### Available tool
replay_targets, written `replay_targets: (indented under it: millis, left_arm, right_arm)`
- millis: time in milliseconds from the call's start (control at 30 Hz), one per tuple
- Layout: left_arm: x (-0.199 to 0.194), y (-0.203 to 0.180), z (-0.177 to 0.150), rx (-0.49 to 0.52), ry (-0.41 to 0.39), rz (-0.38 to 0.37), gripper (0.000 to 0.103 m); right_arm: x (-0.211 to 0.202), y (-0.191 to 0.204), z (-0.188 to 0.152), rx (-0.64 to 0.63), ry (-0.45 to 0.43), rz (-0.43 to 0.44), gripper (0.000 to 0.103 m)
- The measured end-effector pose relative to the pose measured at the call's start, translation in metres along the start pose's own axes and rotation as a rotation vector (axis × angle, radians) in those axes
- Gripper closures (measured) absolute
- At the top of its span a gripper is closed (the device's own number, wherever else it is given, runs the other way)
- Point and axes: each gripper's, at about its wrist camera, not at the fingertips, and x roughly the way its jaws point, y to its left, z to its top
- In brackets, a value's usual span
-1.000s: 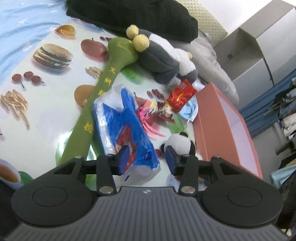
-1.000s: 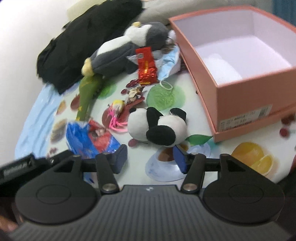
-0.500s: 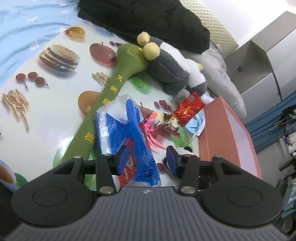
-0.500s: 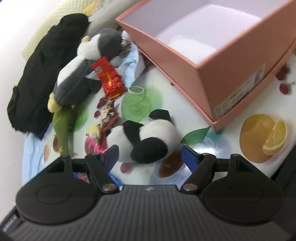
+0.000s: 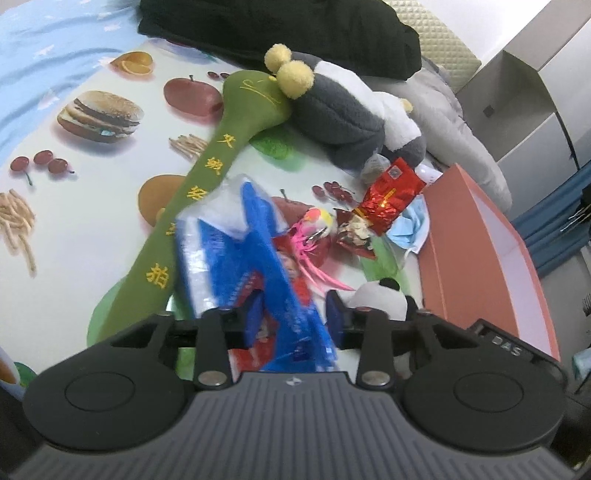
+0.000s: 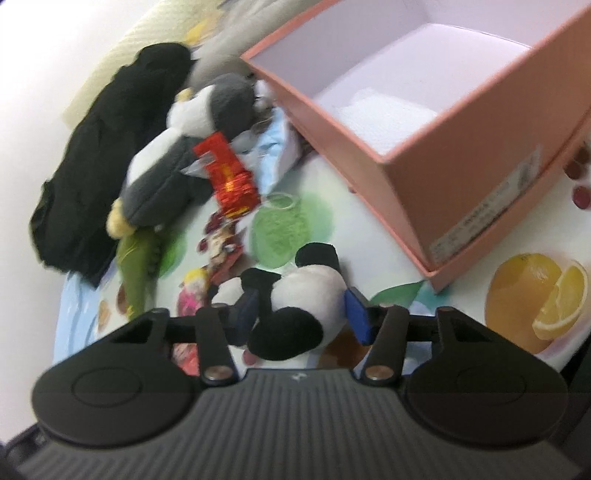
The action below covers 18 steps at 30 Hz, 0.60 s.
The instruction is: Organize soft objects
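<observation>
A small panda plush (image 6: pixel 295 306) lies on the food-print tablecloth between the pads of my open right gripper (image 6: pixel 301 312); it also shows in the left wrist view (image 5: pixel 376 299). My open left gripper (image 5: pixel 293 319) straddles a blue plastic tissue pack (image 5: pixel 243 258). A grey-and-white penguin plush (image 5: pixel 343 110) and a long green plush bat (image 5: pixel 207 192) lie further back. An open pink box (image 6: pixel 443 122) stands at the right, with a white soft thing inside.
A red snack packet (image 5: pixel 389 199), a blue face mask (image 5: pixel 410 229), a pink-haired toy (image 5: pixel 314 236) and small wrappers lie in the middle. A black garment (image 5: pixel 295 33) and grey pillow (image 5: pixel 454 125) lie at the back. Grey cabinets (image 5: pixel 532 85) stand beyond.
My right gripper has moved forward so its pads now flank the panda plush. My left gripper has moved in over the blue tissue pack.
</observation>
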Motion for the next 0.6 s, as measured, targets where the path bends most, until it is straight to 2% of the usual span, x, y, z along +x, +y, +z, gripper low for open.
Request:
replay_targets:
  millis: [100,200,233,400,600]
  left_arm:
    - [0.001,0.002,-0.001,0.02,0.004,0.011,0.086]
    - [-0.003,0.0,-0.001,0.059,-0.008,0.036,0.096]
    - [-0.005,0.001,-0.001,0.064,-0.01,0.032,0.097]
    - [-0.013,-0.001,0.001,0.105,-0.015,0.022,0.099]
    - [-0.023,-0.004,0.002,0.124,-0.026,0.014,0.1]
  right_arm:
    - [-0.003,0.006,-0.001,-0.095,0.029,0.016,0.054]
    - [-0.008,0.012,-0.002,-0.173,0.027,0.017,0.057]
    - [-0.009,0.014,-0.002,-0.192,0.026,0.014,0.063]
    - [-0.015,0.02,-0.003,-0.295,0.03,0.011,0.063]
    - [-0.023,0.021,-0.002,-0.341,0.029,0.008,0.065]
